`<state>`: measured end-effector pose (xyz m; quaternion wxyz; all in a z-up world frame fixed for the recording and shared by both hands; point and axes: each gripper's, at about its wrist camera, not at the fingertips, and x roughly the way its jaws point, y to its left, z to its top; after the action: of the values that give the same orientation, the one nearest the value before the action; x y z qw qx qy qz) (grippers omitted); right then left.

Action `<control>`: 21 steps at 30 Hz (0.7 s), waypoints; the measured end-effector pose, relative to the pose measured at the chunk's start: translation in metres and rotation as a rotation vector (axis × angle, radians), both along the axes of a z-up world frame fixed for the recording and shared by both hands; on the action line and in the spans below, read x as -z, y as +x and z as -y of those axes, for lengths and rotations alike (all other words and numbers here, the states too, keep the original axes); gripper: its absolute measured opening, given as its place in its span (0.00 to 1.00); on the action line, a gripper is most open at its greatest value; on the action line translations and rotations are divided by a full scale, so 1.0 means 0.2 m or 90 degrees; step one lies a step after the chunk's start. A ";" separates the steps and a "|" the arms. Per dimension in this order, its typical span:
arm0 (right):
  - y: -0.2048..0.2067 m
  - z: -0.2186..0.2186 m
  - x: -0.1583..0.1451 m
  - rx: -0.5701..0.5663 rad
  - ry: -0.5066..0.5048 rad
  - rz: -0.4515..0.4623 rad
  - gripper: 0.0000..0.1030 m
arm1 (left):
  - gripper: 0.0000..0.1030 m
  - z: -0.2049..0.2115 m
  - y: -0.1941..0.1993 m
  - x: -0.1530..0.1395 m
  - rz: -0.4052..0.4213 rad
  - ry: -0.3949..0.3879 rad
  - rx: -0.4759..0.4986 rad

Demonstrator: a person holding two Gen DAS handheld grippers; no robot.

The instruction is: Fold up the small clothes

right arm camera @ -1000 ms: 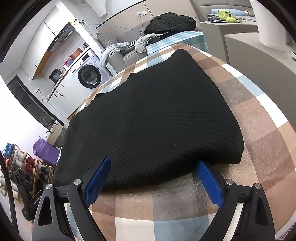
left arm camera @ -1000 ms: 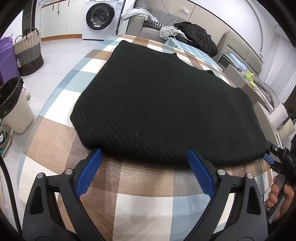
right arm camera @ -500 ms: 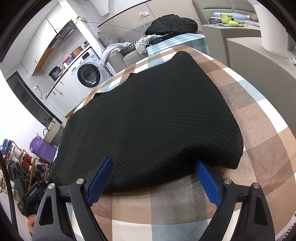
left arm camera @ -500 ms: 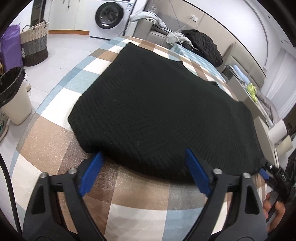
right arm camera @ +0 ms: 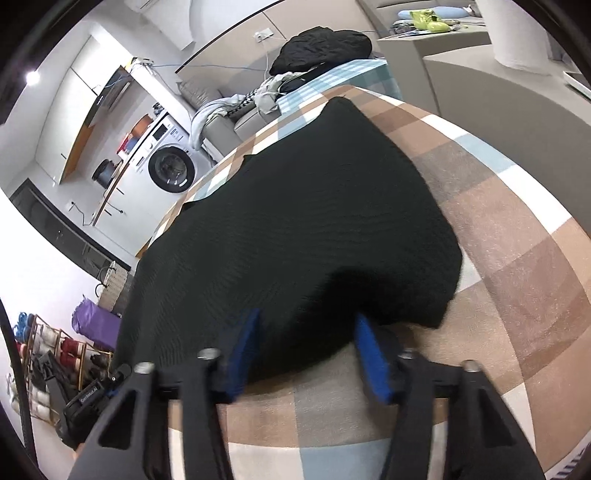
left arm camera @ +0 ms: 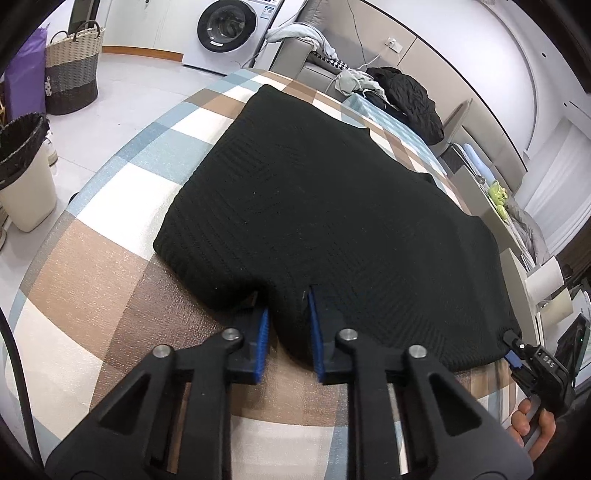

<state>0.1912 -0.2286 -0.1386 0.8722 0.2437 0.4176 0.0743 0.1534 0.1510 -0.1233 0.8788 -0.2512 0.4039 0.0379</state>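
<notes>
A black knitted garment (left arm camera: 325, 206) lies flat on the checked table cover (left arm camera: 110, 266). My left gripper (left arm camera: 288, 325) is shut on the garment's near hem close to its left corner, with cloth bunched between the blue pads. In the right wrist view the same garment (right arm camera: 295, 229) fills the middle. My right gripper (right arm camera: 306, 347) is at the near hem close to its right corner, its jaws narrowed around a fold of cloth with a gap still between the pads. The right gripper also shows in the left wrist view (left arm camera: 517, 350) at the hem's far right end.
A washing machine (left arm camera: 229, 33), a woven basket (left arm camera: 72, 74) and a bin (left arm camera: 22, 177) stand on the floor to the left. A sofa with a dark jacket (left arm camera: 410, 99) lies beyond the table. A grey counter (right arm camera: 498, 92) runs along the right. A shoe rack (right arm camera: 55, 354) stands at the lower left.
Both grippers have moved forward onto the near hem. The left jaws have closed from wide open onto the cloth. The right jaws have narrowed around the hem.
</notes>
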 end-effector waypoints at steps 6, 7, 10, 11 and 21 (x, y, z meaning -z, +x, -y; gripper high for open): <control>-0.05 0.01 -0.01 0.007 0.004 0.029 0.06 | 0.08 0.04 -0.06 -0.05 0.019 0.028 0.009; -0.07 0.01 -0.02 0.005 0.003 0.033 0.06 | 0.07 0.04 -0.08 -0.05 0.023 0.030 0.010; -0.12 0.05 -0.03 0.002 0.012 0.035 0.06 | 0.06 0.05 -0.14 -0.08 0.031 0.035 0.013; -0.14 0.07 -0.03 0.001 0.012 0.036 0.05 | 0.06 0.06 -0.17 -0.08 0.032 0.038 0.015; -0.26 0.24 -0.06 0.028 0.073 0.018 0.53 | 0.05 0.09 -0.27 -0.11 0.038 0.044 0.015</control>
<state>0.1395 -0.2769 -0.1266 0.8639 0.3015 0.3949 0.0825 0.0989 0.1331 -0.1005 0.8991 -0.2170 0.3787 0.0339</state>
